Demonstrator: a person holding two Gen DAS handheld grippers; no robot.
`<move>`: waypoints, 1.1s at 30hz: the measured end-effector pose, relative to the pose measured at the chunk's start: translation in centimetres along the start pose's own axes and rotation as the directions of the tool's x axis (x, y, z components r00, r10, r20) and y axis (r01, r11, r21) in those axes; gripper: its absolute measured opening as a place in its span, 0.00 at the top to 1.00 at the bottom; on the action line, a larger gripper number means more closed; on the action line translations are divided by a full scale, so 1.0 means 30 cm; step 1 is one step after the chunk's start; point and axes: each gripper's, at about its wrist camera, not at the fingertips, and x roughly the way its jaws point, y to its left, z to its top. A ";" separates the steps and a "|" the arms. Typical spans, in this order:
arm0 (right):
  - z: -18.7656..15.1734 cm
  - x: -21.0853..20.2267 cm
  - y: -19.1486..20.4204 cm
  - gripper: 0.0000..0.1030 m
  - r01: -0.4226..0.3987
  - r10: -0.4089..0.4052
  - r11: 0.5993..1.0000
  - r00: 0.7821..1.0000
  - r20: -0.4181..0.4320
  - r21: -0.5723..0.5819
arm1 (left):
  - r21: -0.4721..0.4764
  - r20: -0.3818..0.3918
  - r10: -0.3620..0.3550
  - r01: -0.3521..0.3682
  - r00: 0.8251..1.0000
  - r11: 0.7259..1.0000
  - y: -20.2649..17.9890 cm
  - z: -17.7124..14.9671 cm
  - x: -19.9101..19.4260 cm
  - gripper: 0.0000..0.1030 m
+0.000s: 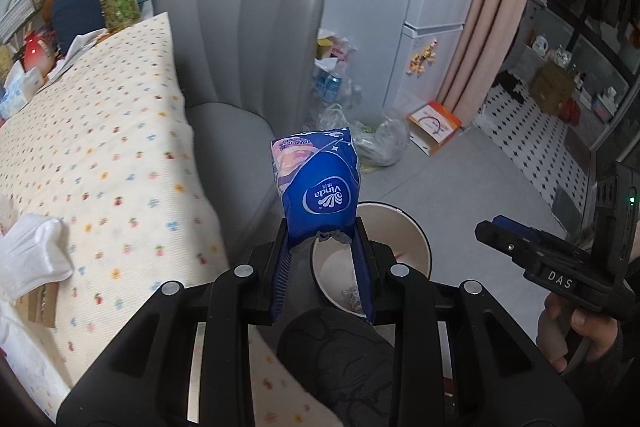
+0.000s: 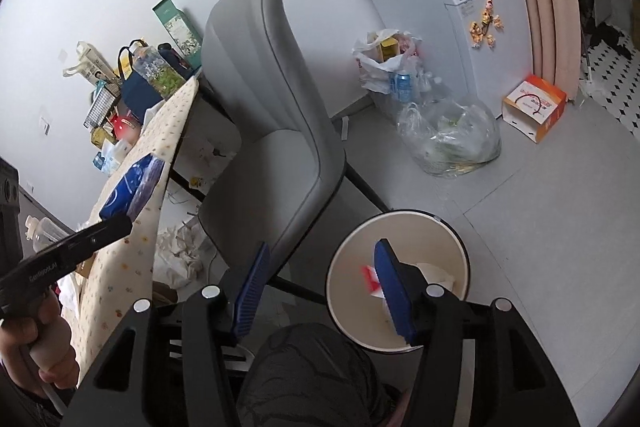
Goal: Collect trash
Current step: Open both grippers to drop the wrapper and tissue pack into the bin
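Observation:
My left gripper [image 1: 322,239] is shut on a blue Vinda tissue packet [image 1: 316,183] and holds it upright in the air above the rim of a white trash bin [image 1: 416,239] on the floor. The packet also shows in the right wrist view [image 2: 132,187], beside the table edge. My right gripper [image 2: 320,267] is open and empty, its right finger over the bin [image 2: 348,275]. The bin holds white paper and a red-and-white wrapper [image 2: 370,279].
A table with a dotted cloth [image 1: 100,155] lies to the left, with a white cloth [image 1: 32,255] and clutter at its far end. A grey chair [image 2: 272,131] stands between table and bin. Plastic bags [image 2: 452,135], an orange box [image 2: 534,107] and a fridge [image 2: 492,39] are beyond.

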 end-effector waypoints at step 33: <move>0.000 -0.134 0.081 0.10 0.049 -0.046 0.997 0.997 0.055 -0.064 | -0.115 0.096 0.063 -0.052 0.993 0.992 0.140 -0.053 -0.163 0.09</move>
